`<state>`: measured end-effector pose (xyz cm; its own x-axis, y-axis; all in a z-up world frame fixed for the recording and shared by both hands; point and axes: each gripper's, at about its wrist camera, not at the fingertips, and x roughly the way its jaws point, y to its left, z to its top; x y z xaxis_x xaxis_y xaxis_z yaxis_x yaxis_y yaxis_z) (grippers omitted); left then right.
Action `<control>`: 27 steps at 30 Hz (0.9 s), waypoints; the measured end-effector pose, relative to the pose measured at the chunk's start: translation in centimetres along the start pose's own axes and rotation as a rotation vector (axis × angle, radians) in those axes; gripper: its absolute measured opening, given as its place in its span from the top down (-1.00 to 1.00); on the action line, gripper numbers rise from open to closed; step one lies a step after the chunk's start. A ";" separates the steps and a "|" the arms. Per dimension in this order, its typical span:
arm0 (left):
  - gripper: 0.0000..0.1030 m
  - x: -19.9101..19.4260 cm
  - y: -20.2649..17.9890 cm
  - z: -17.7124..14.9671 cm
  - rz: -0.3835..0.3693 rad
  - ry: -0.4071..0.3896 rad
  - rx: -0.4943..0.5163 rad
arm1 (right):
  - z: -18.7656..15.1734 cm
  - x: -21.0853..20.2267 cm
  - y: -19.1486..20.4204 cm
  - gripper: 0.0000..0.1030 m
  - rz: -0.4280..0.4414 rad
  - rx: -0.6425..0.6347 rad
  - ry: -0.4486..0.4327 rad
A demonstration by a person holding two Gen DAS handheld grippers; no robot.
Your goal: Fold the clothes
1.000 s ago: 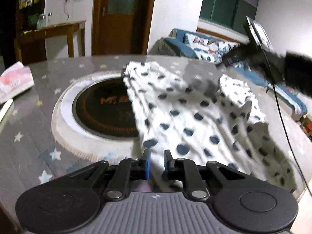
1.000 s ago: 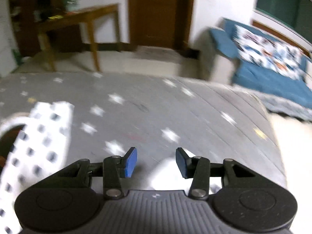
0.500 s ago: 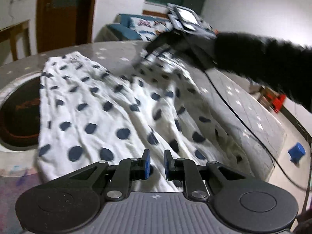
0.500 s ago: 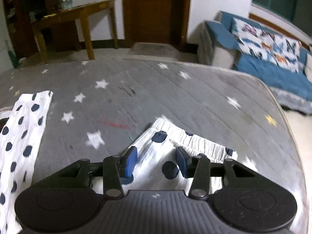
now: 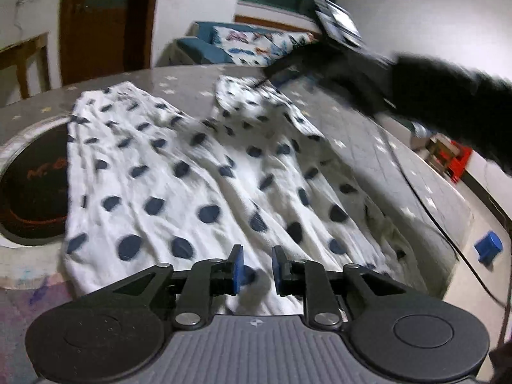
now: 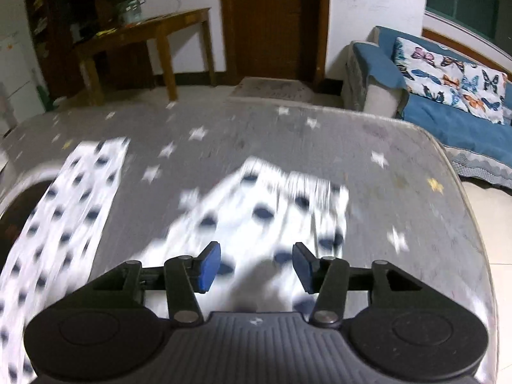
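A white garment with dark blue dots (image 5: 192,176) lies spread over the grey star-patterned table (image 5: 400,176). My left gripper (image 5: 257,268) is at its near edge, jaws drawn narrow with cloth between them. In the right wrist view the garment's gathered end (image 6: 272,211) lies just ahead of my right gripper (image 6: 257,265), which is open and holds nothing. A second dotted strip (image 6: 64,217) runs along the left. The left wrist view shows the right gripper (image 5: 288,64), blurred, at the garment's far end, with a black sleeve (image 5: 448,96) behind it.
A black round plate with a white rim (image 5: 28,185) is set into the table under the garment's left side. A black cable (image 5: 432,211) trails off the right edge. Beyond the table are a blue sofa (image 6: 448,112), a wooden side table (image 6: 144,32) and a door.
The right gripper has drawn back from the garment's far end, so more of that end shows, lying flat. The left view has swung right across the garment; its jaw gap is unchanged.
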<state>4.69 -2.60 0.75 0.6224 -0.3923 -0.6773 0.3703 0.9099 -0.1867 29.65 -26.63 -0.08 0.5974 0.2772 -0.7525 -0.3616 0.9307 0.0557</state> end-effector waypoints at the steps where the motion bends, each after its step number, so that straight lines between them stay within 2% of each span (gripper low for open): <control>1: 0.59 -0.1 0.4 0.2 0.014 -0.011 -0.012 | -0.8 -0.8 0.0 0.03 0.008 -0.006 0.005; 4: 0.59 -0.4 1.7 0.5 0.075 -0.033 -0.054 | -3.4 -3.1 -0.2 0.05 0.048 0.018 0.002; 7: 0.59 -0.5 3.1 1.0 0.118 -0.044 -0.103 | -5.9 -4.9 -0.4 0.06 0.047 0.058 -0.010; 10: 0.59 -0.3 4.3 1.4 0.154 -0.053 -0.135 | -7.7 -5.9 -0.3 0.19 0.037 0.070 -0.017; 14: 0.59 0.2 5.4 1.7 0.212 -0.053 -0.150 | -9.3 -6.4 0.6 0.48 0.021 0.065 -0.023; 17: 0.59 0.6 6.1 1.4 0.234 -0.038 -0.161 | -9.9 -6.5 1.0 0.68 -0.028 0.071 -0.031; 18: 0.59 0.6 6.2 1.3 0.239 -0.039 -0.159 | -10.0 -6.6 1.0 0.85 -0.039 0.080 -0.035; 23: 0.60 0.2 6.4 0.9 0.266 -0.038 -0.152 | -11.2 -7.5 1.3 0.91 -0.137 0.047 -0.044; 27: 0.59 0.1 6.6 0.8 0.290 -0.034 -0.147 | -12.6 -8.7 1.1 0.91 -0.182 0.030 -0.044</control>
<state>7.78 3.22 0.03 0.7111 -0.1162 -0.6934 0.0721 0.9931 -0.0925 15.02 -31.01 -1.71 0.6818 0.1132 -0.7227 -0.2234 0.9730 -0.0584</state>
